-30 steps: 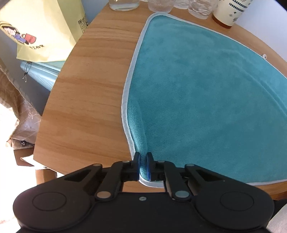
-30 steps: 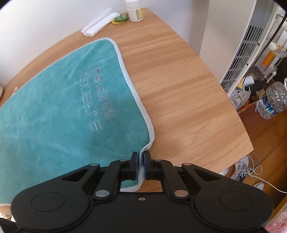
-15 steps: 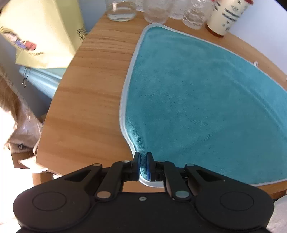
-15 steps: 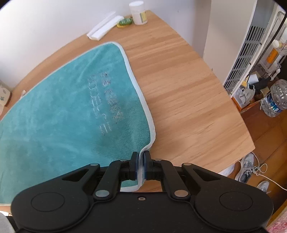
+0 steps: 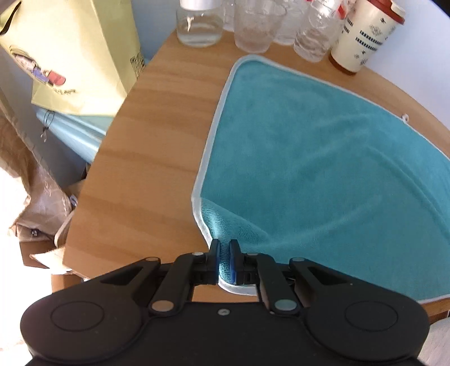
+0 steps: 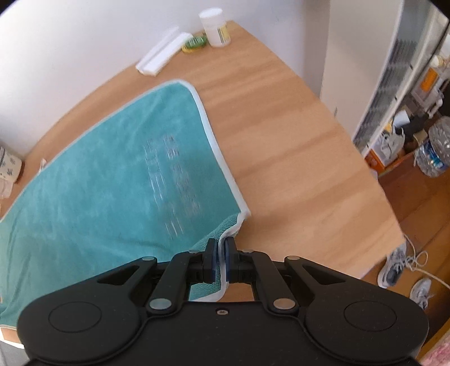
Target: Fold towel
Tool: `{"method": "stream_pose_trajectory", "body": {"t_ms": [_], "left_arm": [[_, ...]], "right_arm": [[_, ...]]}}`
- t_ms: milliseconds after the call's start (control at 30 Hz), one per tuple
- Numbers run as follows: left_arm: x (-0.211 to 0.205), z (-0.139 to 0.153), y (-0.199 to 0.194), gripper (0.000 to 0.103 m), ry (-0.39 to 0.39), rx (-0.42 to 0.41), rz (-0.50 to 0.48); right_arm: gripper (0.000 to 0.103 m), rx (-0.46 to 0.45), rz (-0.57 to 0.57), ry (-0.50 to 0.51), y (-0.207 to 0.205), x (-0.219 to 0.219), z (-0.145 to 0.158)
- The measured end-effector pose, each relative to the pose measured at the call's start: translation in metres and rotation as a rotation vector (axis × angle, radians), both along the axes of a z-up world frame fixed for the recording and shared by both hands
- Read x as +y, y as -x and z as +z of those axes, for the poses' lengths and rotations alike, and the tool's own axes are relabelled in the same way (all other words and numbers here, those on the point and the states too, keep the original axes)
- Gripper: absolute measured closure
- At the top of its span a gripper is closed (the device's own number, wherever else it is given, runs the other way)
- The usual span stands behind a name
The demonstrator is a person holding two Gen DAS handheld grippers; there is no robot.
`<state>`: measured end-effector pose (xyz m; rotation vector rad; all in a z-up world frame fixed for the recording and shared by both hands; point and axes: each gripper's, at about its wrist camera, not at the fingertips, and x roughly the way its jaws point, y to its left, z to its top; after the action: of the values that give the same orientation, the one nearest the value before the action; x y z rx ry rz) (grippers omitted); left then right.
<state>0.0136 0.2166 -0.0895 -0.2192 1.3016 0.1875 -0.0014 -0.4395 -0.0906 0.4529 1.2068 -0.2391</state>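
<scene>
Fingers of left gripper (image 5: 224, 260) and right gripper (image 6: 220, 260) — each pinching one corner, one teal towel (image 5: 323, 174) on table (image 5: 157, 146)

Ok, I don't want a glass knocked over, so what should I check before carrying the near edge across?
1. Left gripper pinching the towel corner: ok.
2. Right gripper pinching its corner: ok.
3. Near corners lifted off the table: ok.
4. Glasses and cup clear of the far edge: not ok, very close.
5. Far right corner clear of the white bottle: ok.
6. Grip firm enough: cannot tell.
</scene>
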Motion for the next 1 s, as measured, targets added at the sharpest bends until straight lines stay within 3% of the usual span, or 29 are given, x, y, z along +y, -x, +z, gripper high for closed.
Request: {"method": "stream_pose_trajectory", "body": {"t_ms": [167,467,700,1000], "left_arm": [[0.0,0.009,-0.027,0.097,0.008,-0.04,-0.007],[0.006,0.019,-0.074,0.096,0.026,-0.075,0.018],[0.003,0.022,-0.069,0.097,0.042,-0.073,0.016],[0.004,-0.001,-0.012,0.097,0.051,0.03,0.008]], "right_arm": [[0.098,-0.062,0.002,-0.035,-0.032,-0.009,0.01],[0.098,-0.094,-0.004,-0.067,-0.08,-0.018,0.02],[0.098,-0.112,-0.023,-0.093,-0.064,-0.021,0.029],[0.098,0.03,-0.055,-0.091,-0.006,-0.021,0.003]]}}
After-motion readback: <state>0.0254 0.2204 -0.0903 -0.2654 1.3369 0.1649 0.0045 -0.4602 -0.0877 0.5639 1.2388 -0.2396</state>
